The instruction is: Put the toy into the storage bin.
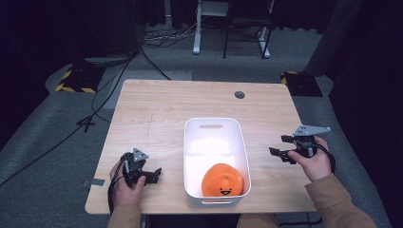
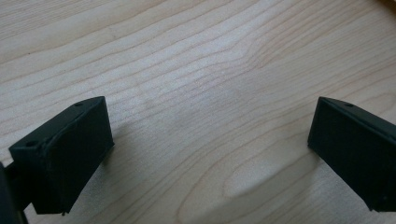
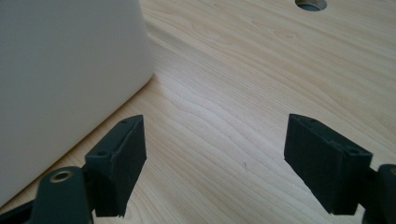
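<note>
Flanking the white bin (image 1: 216, 128) that held the orange plush (image 1: 222, 180), the left gripper (image 1: 151, 174) and right gripper (image 1: 278, 153) hung spread and empty over the counter (image 1: 157, 109), so the work looked finished or unstarted.

Pale wood, white plastic, matt black jaws

The table (image 1: 157, 114) is showing light wood with a fine wavy grain and a smooth, faintly sheened finish. The bin (image 1: 192, 156) is looking like smooth white plastic, slightly glossy inside. The orange toy (image 1: 222, 179) is appearing soft and cloth-like. The left gripper (image 2: 210, 149) and right gripper (image 3: 215, 158) are presenting matt black jaws, while grey carpet (image 1: 43, 156) is lying rough around.
</note>
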Demonstrator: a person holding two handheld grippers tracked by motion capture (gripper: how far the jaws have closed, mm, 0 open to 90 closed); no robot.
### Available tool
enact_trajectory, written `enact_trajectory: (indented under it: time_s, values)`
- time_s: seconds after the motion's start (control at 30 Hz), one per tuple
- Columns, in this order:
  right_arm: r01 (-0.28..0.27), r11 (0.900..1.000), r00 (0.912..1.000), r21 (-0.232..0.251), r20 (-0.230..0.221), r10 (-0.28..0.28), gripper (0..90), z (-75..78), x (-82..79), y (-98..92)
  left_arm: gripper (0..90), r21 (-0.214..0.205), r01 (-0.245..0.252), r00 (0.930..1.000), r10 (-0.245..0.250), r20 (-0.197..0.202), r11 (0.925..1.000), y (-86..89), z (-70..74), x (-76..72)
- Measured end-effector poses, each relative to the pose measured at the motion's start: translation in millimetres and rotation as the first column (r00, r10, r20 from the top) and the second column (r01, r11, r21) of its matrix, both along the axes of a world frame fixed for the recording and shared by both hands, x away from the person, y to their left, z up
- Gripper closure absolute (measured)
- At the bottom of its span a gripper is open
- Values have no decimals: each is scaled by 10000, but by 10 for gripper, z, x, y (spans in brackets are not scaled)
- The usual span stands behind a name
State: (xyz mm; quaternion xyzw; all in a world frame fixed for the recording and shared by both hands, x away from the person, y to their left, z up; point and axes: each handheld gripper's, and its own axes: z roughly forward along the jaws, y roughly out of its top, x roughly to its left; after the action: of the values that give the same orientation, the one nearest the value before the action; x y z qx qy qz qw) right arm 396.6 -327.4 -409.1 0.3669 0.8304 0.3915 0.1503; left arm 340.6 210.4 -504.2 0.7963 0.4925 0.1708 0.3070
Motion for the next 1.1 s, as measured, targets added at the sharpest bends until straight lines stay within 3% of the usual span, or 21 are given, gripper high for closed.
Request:
enact_trajectory:
  time_s: [0.17,0.37,0.5,0.9,1.0,1.1]
  values:
    - [359,9994,9992,-5,-147,-359,197,-147,34,-43,2,-4,-12,10000,12,-3,10000,-1,0,0]
    - [433,9983,9978,-399,-491,-452,186,-323,60,-102,2,2,1,10000,-1,-2,10000,0,0,0]
    - [683,9976,9953,-64,-688,-686,186,-459,69,-136,2,2,-3,10000,3,0,10000,0,0,0]
    - [1089,9938,9879,-223,-1089,-1107,185,-767,33,-184,2,-3,-12,10000,12,-1,10000,-1,0,0]
    - [1140,9922,9876,-508,-1024,-1187,180,-842,18,-190,2,4,-2,10000,2,0,10000,0,0,0]
    - [964,9916,9940,-865,-432,-1004,178,-879,-5,-193,2,3,0,10000,0,-2,10000,0,0,0]
